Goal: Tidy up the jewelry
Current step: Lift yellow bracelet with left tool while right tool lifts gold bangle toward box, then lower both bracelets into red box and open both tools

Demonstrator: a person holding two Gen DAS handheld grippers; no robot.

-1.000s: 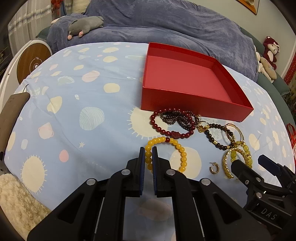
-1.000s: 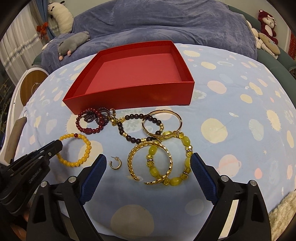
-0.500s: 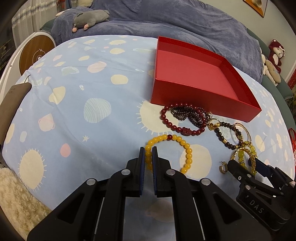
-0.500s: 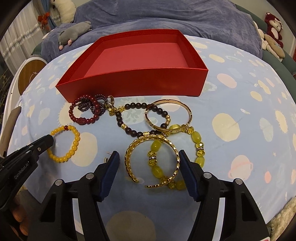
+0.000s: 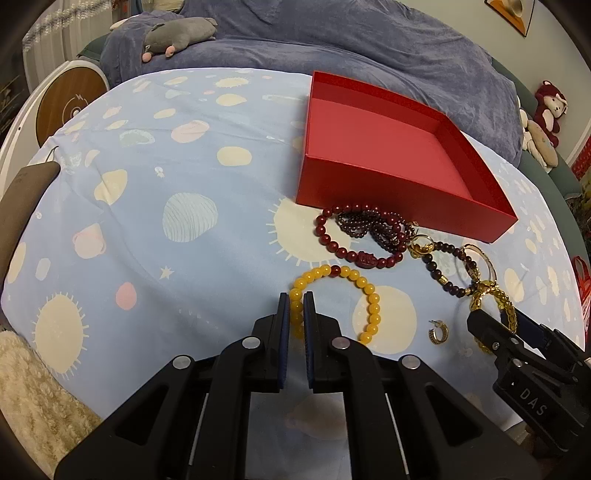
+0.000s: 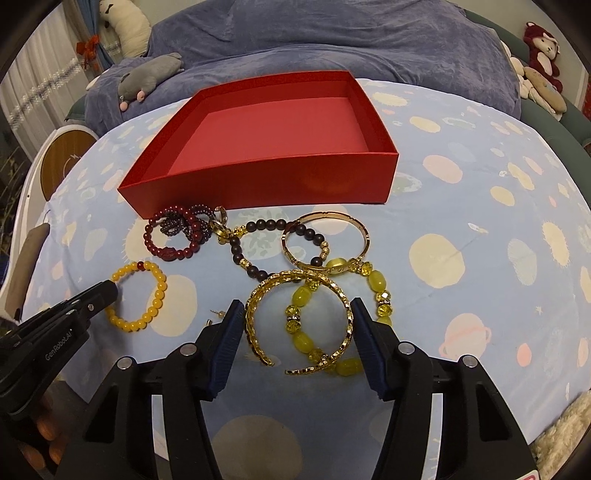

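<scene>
A red open box (image 5: pixel 391 147) (image 6: pixel 266 129) stands empty on the patterned sheet. Bracelets lie in front of it. My left gripper (image 5: pixel 296 306) is shut on the near-left part of the yellow bead bracelet (image 5: pixel 369 295) (image 6: pixel 157 295). My right gripper (image 6: pixel 297 317) straddles the gold cuff bangle (image 6: pixel 258 295), its pads close to the bangle's two sides; whether they touch it I cannot tell. The cuff lies over a yellow-green stone bracelet (image 6: pixel 376 280). A dark red bead bracelet (image 5: pixel 354 254), a brown bead bracelet (image 6: pixel 258 229) and a thin gold bangle (image 6: pixel 365 229) lie nearer the box.
A small gold hoop earring (image 5: pixel 439 334) lies between the two grippers. A grey plush toy (image 5: pixel 177 35) lies on the blue blanket behind. A round wooden-faced object (image 5: pixel 70 107) stands far left. A fluffy cream rug (image 5: pixel 33 406) edges the near left.
My right gripper's fingers have narrowed from wide open and moved forward to either side of the gold cuff. My left gripper stays shut on the yellow bracelet and has shifted slightly.
</scene>
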